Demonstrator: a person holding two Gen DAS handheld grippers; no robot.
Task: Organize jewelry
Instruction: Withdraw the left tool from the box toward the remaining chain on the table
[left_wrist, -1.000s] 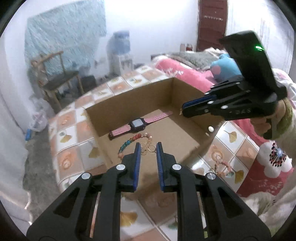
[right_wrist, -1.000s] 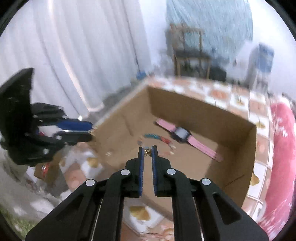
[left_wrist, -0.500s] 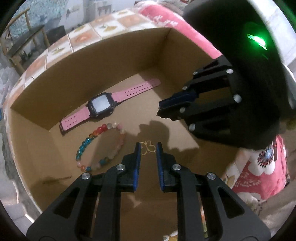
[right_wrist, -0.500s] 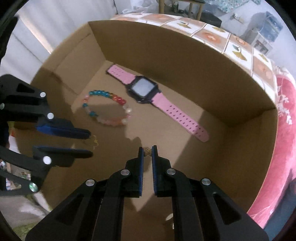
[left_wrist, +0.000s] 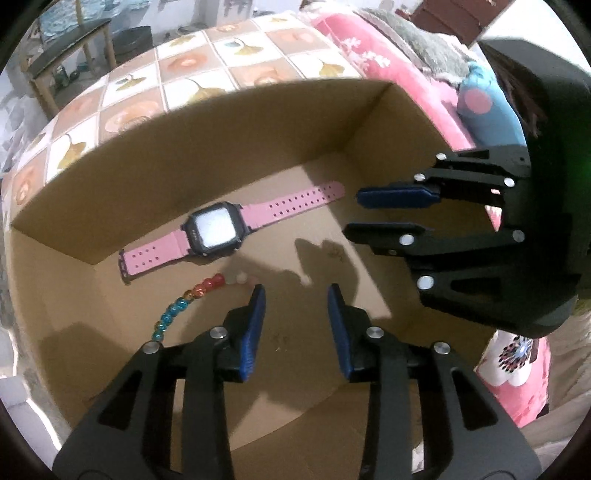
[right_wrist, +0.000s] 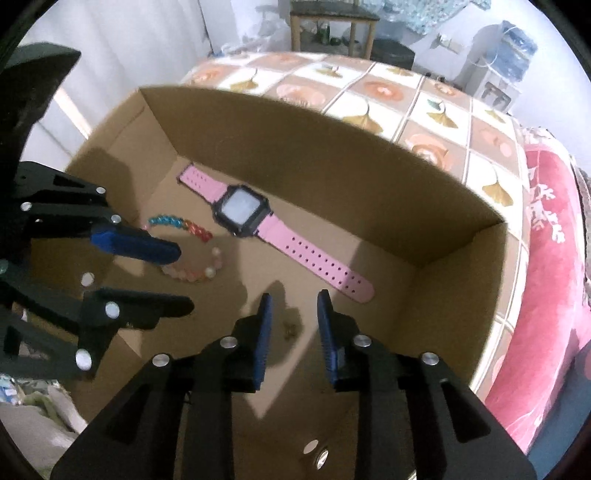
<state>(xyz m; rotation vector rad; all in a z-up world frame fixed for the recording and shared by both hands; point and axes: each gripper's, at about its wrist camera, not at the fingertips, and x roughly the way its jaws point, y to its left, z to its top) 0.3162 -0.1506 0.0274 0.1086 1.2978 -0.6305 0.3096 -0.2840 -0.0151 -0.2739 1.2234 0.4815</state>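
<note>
Both grippers reach down into a cardboard box. My left gripper has its jaws opening, with nothing pressed between the pads; a tiny gold piece lies on the box floor below them. My right gripper is also opening, and a small gold earring lies loose on the floor between its fingers. A pink-strapped watch lies along the far wall. A coloured bead bracelet lies beside it, partly hidden by the left fingers.
The box stands on a tile-patterned cover. A pink blanket and a blue plush toy lie to the right. A wooden chair stands beyond. The box walls rise close around both grippers.
Both grippers have dropped into the box and parted their jaws. The gold pieces they pinched have left the fingertips and lie on the box floor.
</note>
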